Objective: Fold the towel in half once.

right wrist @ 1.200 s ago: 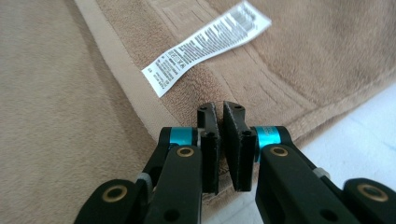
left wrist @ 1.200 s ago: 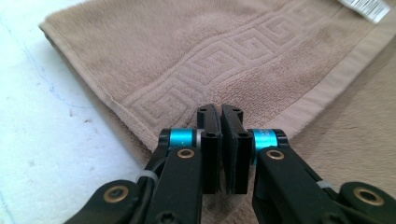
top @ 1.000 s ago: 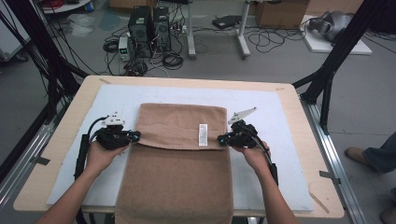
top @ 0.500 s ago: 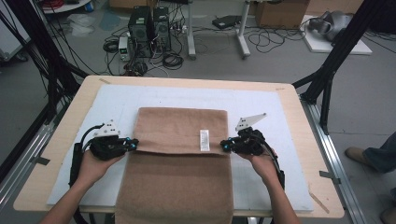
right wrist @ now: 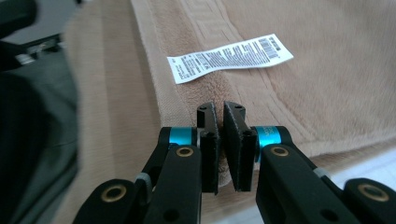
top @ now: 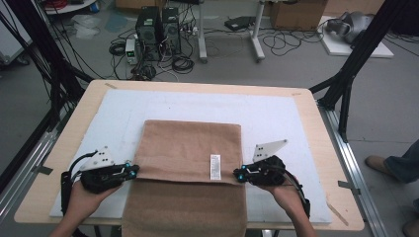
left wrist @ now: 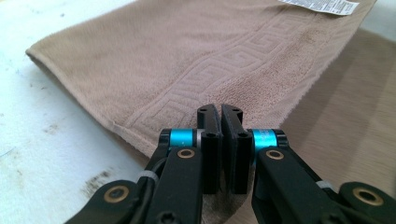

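High view: brown towel lies mid-table on the white mat, its far part doubled back so a folded edge runs left-right across the table, the near part hanging over the table's front edge. Left gripper sits at the left end of that folded-over edge, right gripper at the right end, both pointing inward at the towel. The edge's long axis runs straight between the two tools; each hand is equally close to its own corner. White care label lies nearer the right gripper.

Left gripper view: jaws pressed together with the towel's hem corner pinched between the pads; cloth shows below them. This view adds the embossed key-pattern border along the hem, and that the top layer is lifted slightly off the layer beneath.

Right gripper view: left finger and its mate closed on the hem corner, terry visible in the narrow gap. Care label just ahead of the tips, printed side up. Dark blurred shape at left, cannot tell what.

Judgement: next move likely carries both corners together, so level, matched travel matters.
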Demonstrator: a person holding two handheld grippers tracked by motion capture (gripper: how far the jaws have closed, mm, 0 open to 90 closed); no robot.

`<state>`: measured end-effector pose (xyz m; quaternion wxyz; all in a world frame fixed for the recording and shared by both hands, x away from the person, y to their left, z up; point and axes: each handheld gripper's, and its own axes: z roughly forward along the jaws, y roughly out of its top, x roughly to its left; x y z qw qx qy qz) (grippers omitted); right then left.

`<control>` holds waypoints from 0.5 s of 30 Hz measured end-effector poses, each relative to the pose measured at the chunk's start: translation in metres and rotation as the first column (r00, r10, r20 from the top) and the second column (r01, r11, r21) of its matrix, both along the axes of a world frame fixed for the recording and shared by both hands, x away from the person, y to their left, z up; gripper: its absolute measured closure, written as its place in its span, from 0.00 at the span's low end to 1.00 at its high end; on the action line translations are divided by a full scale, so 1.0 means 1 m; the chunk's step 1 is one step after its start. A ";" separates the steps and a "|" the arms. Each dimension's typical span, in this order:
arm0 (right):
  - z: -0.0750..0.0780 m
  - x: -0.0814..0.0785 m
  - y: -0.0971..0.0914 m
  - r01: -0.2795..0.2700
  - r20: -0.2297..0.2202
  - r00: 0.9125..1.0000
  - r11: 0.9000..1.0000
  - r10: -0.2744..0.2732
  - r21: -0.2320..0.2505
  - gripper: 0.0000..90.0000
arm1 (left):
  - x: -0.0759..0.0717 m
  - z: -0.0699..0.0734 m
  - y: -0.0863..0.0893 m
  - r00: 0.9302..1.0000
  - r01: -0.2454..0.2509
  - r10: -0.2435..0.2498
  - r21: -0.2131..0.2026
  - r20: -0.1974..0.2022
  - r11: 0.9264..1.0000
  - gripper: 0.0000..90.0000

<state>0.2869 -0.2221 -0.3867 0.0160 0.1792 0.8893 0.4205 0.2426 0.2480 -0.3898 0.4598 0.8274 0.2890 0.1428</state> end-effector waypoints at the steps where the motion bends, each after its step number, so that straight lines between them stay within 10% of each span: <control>1: 0.005 -0.007 0.000 -0.024 0.010 1.000 1.000 0.024 0.004 0.94 | -0.005 0.003 0.000 1.000 0.009 -0.009 -0.002 0.005 1.000 0.96; 6: 0.014 -0.022 -0.007 -0.064 0.016 0.998 0.996 0.063 0.061 0.75 | -0.022 0.012 0.003 0.999 0.044 -0.044 0.001 0.017 0.999 0.72; 15: 0.004 0.026 -0.002 0.070 0.005 0.998 0.997 -0.070 0.013 0.63 | 0.034 -0.001 -0.004 0.999 -0.049 0.049 -0.020 -0.003 0.999 0.60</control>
